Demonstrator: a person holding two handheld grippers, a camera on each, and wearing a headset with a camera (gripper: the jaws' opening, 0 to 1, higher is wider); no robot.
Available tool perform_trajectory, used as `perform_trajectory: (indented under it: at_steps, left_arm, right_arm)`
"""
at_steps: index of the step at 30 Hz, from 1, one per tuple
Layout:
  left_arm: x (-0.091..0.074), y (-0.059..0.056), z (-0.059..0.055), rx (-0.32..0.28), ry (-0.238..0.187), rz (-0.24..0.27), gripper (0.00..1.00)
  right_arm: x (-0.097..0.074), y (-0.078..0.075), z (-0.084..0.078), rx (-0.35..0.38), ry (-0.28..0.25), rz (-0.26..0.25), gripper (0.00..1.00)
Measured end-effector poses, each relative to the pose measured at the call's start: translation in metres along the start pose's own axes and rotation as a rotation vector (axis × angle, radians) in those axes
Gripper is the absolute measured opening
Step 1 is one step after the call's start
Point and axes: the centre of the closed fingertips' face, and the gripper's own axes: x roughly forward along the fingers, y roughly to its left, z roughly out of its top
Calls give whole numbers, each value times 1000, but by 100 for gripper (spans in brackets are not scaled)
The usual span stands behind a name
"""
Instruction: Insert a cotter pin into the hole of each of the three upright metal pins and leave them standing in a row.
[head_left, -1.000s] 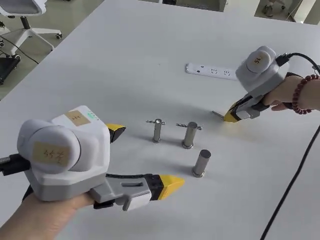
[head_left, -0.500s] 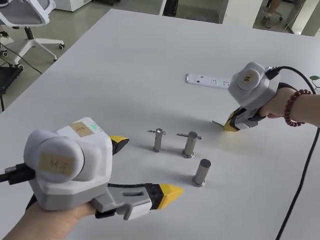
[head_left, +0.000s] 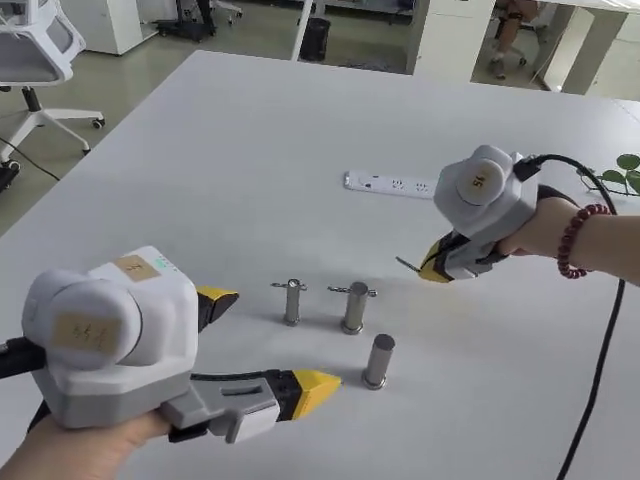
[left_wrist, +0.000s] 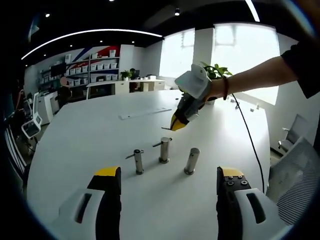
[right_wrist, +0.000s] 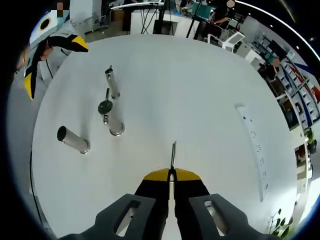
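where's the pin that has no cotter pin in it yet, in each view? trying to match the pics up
Head view: bare pin low centre, nearest and rightmost of the three.
Left gripper view: bare pin centre, rightmost of the three.
Right gripper view: bare pin at left, lowest of the three, left of the held cotter pin.
Shared landmark: the white power strip.

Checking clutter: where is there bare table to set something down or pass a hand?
Bare table runs wide from the three metal pins back to the power strip and off to the left. Crowded: the pin row, between the open left gripper and right gripper holding a cotter pin.
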Motion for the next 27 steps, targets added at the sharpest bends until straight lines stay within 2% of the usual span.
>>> perform_trajectory:
  at_steps: [3, 9, 15, 24, 27]
  left_arm:
    - [2, -1, 5, -3, -4, -8, 75]
    - [5, -1, 14, 6, -7, -19, 68]
    - [12, 1, 25, 29, -10, -16, 65]
    - [27, 1, 33, -7, 9, -55, 55]
    - [32, -1, 35, -46, 14, -81, 51]
  right_arm:
    - [-8, 12, 8, -20, -30, 6, 0]
    - [-20, 26, 19, -58, -73, 10, 0]
    - [-28, 30, 22, -87, -98, 12, 0]
    - [-42, 46, 38, -159, -143, 11, 0]
    - [-45, 53, 45, -185, -159, 12, 0]
